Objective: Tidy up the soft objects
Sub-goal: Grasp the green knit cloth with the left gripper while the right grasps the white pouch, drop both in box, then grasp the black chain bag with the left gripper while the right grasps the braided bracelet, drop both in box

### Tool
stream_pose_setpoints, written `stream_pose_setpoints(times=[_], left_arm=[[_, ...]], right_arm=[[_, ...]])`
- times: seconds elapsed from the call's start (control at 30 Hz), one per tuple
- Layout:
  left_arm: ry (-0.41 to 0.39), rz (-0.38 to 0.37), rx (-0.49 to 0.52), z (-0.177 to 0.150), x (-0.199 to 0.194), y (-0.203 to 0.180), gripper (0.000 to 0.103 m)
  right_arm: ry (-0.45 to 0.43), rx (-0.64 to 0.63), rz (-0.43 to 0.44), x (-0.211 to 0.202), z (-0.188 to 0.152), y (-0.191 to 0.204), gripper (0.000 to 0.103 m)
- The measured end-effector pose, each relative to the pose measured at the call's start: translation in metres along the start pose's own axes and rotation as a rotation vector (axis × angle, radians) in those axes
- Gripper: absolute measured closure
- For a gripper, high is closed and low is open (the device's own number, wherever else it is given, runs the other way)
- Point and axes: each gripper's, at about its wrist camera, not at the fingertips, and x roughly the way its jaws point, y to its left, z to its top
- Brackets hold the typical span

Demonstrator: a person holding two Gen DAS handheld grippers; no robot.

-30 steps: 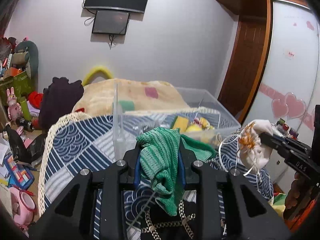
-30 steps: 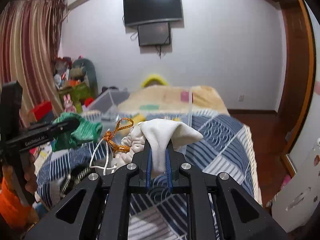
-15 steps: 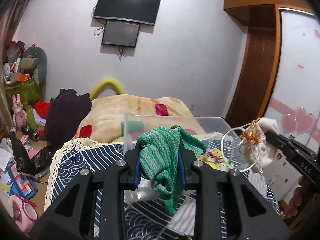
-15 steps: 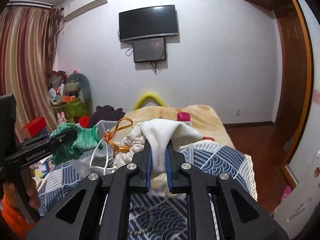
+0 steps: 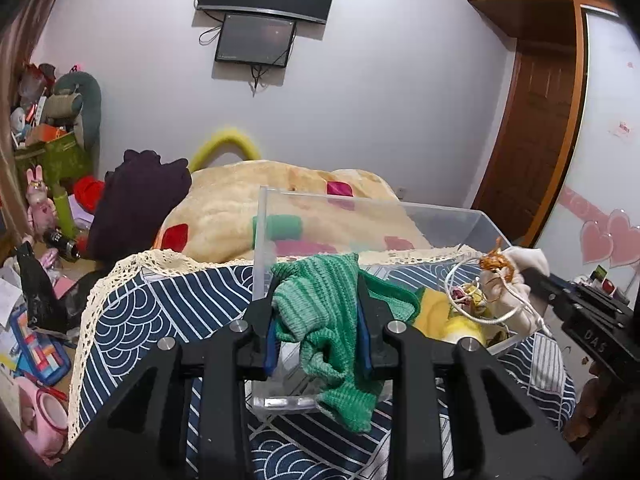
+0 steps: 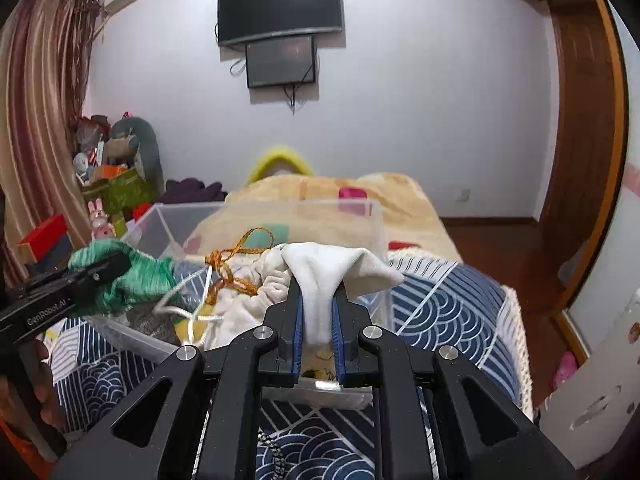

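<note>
My left gripper is shut on a green knitted cloth that hangs down over the near left corner of a clear plastic bin. My right gripper is shut on a white drawstring pouch with an orange cord and white string, held over the bin's near rim. The pouch also shows in the left wrist view, and the green cloth in the right wrist view. Yellow soft items lie inside the bin.
The bin stands on a bed with a blue wave-patterned cover. A beige blanket and dark clothing lie behind it. Cluttered toys and boxes are at the left. A wooden door is at the right.
Both grippers have come down and forward toward the bin with their cloth items still held. The bin now looks closer and larger in both views.
</note>
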Motion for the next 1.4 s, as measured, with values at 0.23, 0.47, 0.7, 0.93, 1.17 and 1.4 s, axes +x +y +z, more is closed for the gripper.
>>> stream_pose_setpoints(times=[0.23, 0.47, 0.7, 0.93, 1.17, 1.4], left_arm=[[0.019, -0.005, 0.053, -0.002, -0.004, -0.013, 0.047], [-0.003, -0.014, 0.079, -0.003, -0.023, -0.021, 0.023], [-0.019, -0.041, 0.057, -0.008, -0.049, -0.020, 0.003], [0.019, -0.065, 0.078, -0.025, -0.063, -0.021, 0.002], [0.147, -0.044, 0.100, -0.069, -0.056, -0.026, 0.001], [0.261, -0.071, 0.112, -0.104, -0.046, -0.033, 0.001]], right_arm=[[0.041, -0.034, -0.021, -0.002, -0.007, 0.002, 0.086], [0.017, -0.034, -0.012, -0.018, -0.006, -0.006, 0.055], [-0.030, -0.025, 0.007, -0.044, -0.007, -0.005, 0.039], [0.000, -0.046, 0.029, -0.051, -0.025, 0.002, 0.036], [0.127, -0.063, 0.061, -0.032, -0.059, 0.008, 0.036], [0.213, -0.043, 0.111, -0.015, -0.074, 0.007, 0.054]])
